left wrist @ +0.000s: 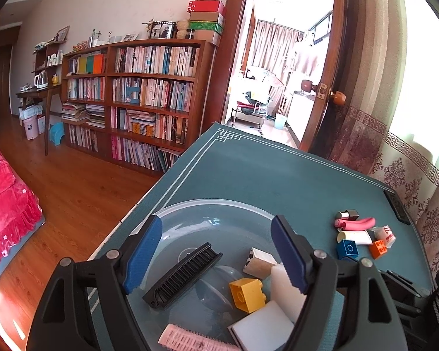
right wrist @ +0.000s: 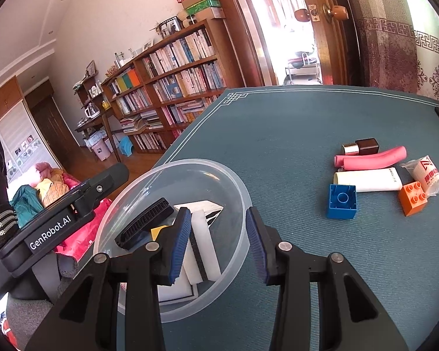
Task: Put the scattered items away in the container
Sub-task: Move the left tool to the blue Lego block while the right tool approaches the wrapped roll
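— While the clear bowl (right wrist: pixel 190 193) sat at the near left of the desk (right wrist: pixel 292 111), which hand was better placed for the leftovers?

— The right gripper (right wrist: pixel 216 239), I'd judge. Its jaws were spread apart with nothing between them, straddling the bowl's right rim, and the loose pile lay ahead and to its right. The left gripper (left wrist: pixel 216 254) hung over the bowl itself, jaws likewise released and empty.

— What was nearest?

— The blue block (right wrist: pixel 341 201), open side up, was the closest piece and stood a little apart from the rest. Just behind it lay the white tube (right wrist: pixel 368 179), its long axis running left to right across the jaws' line; the pink roller (right wrist: pixel 371 158) lay much the same way beyond it.

— Anything crowding it?

— The orange block (right wrist: pixel 412 197) was right of the tube's end, against a wrapped packet (right wrist: pixel 425 172), and a small dark-capped bottle (right wrist: pixel 361 146) lay farthest. Nothing stood between the jaws and the blue block.

— And inside the bowl?

— A black comb (left wrist: pixel 184 275), yellow block (left wrist: pixel 247 294) and white sponges (left wrist: pixel 263 326) were already there.
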The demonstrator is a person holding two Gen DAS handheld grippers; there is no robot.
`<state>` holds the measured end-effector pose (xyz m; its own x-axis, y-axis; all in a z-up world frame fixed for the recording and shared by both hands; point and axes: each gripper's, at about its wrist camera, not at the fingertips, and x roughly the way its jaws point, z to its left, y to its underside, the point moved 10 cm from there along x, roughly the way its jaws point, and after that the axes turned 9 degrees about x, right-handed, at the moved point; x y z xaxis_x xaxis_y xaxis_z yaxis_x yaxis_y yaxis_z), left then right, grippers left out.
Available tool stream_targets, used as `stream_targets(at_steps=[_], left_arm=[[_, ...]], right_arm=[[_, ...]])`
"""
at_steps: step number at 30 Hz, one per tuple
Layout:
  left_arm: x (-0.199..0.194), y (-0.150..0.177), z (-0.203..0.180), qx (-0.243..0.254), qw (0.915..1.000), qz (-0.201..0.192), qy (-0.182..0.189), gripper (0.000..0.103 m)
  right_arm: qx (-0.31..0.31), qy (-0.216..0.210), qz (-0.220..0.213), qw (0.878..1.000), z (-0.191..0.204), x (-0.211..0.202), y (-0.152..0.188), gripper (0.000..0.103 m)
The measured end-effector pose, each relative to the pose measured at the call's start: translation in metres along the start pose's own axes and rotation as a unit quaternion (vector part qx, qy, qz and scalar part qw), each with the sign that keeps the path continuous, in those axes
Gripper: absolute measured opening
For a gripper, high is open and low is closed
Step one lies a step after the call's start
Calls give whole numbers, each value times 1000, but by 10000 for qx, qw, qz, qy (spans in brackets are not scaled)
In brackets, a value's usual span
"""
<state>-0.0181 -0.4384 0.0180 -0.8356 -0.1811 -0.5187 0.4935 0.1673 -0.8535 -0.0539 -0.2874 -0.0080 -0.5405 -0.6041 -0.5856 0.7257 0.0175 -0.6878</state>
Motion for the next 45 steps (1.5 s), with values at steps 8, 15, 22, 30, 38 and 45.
stream_targets(at_steps=[8, 15, 22, 30, 38, 45], left_arm=[[-2, -2, -12, 140, 9999, -13, 90, 82], [-1, 1, -40, 383, 9989, 31, 284, 82], [-3, 3, -75, 696, 9964, 66, 483, 82], [-5, 7, -125, 1088, 9912, 93, 750, 82], [5, 17, -179, 1507, 9831, 226, 1017, 82], [28, 27, -219, 1754, 9761, 453, 1204, 82]], right_arm=[[125, 328, -177, 9992, -37, -18, -10, 51], [372, 759, -294, 9960, -94, -39, -13, 51], [662, 1037, -326, 9919, -143, -55, -9, 51], [865, 1240, -457, 9875, -180, -72, -9, 51], [1193, 1238, -514, 9838, -203, -78, -8, 52], [1387, 1250, -658, 9802, -216, -89, -14, 52]])
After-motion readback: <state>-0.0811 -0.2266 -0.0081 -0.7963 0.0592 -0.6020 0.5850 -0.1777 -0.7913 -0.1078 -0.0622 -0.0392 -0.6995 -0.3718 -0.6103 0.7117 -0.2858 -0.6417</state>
